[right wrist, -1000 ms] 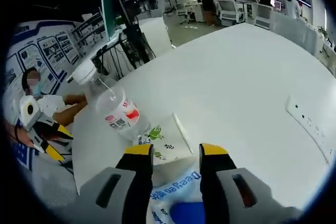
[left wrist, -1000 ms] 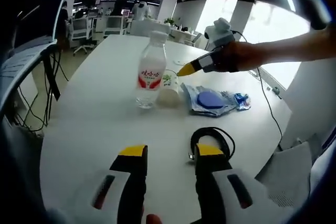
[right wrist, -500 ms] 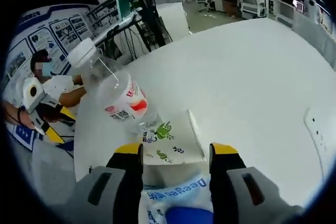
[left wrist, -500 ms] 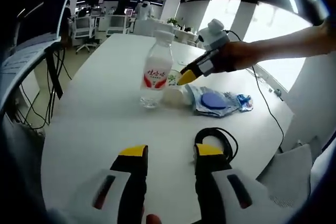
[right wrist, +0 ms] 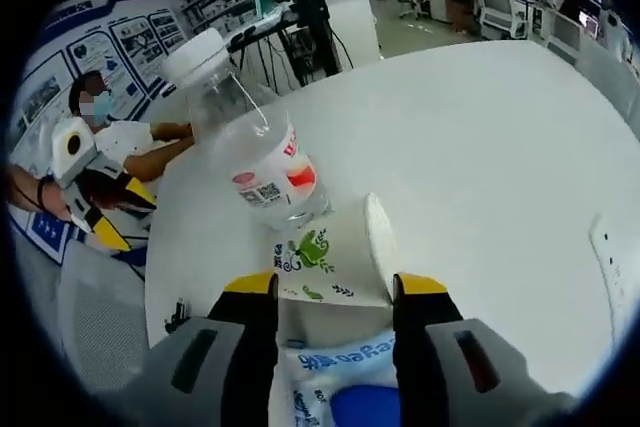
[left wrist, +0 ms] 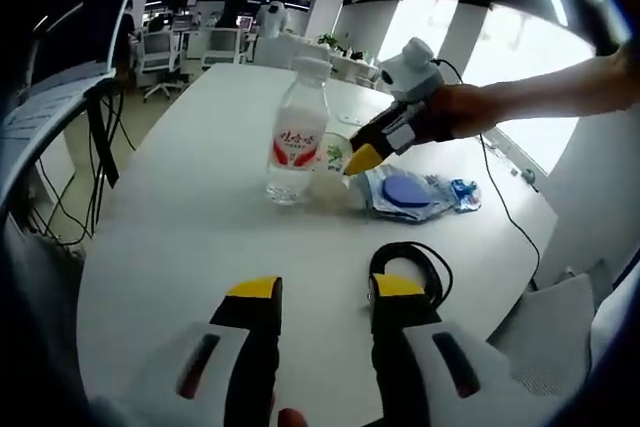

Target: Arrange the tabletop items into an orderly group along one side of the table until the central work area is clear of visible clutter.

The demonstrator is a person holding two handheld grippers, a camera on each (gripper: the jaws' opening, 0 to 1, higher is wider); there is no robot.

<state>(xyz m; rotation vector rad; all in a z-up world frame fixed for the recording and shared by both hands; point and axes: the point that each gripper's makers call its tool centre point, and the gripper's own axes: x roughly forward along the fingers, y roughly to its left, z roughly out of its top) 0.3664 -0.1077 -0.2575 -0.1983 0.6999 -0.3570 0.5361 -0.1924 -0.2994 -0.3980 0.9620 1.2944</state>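
A clear water bottle (left wrist: pixel 297 142) with a red label stands on the white table (left wrist: pixel 180 237). Beside it a paper cup (left wrist: pixel 330 160) with green print lies on its side, and a blue packet (left wrist: pixel 405 192) lies to its right. My right gripper (left wrist: pixel 363 159), held by a hand, reaches in low at the cup. In the right gripper view the cup (right wrist: pixel 325 262) lies between the jaws of my right gripper (right wrist: pixel 335 287), which is open, with the bottle (right wrist: pixel 255 162) just beyond and the packet (right wrist: pixel 345 387) underneath. My left gripper (left wrist: pixel 325 292) is open with nothing in it.
A coiled black cable (left wrist: pixel 408 265) lies by my left gripper's right jaw. A white socket strip (right wrist: pixel 612 247) sits on the table to the right. A seated person (right wrist: pixel 110 137) is past the table's edge, beside my left gripper (right wrist: pixel 95 212). Office desks and chairs stand behind.
My right gripper has dropped lower and moved in on the lying cup, whose base now sits between its jaws. The left gripper has stayed where it was.
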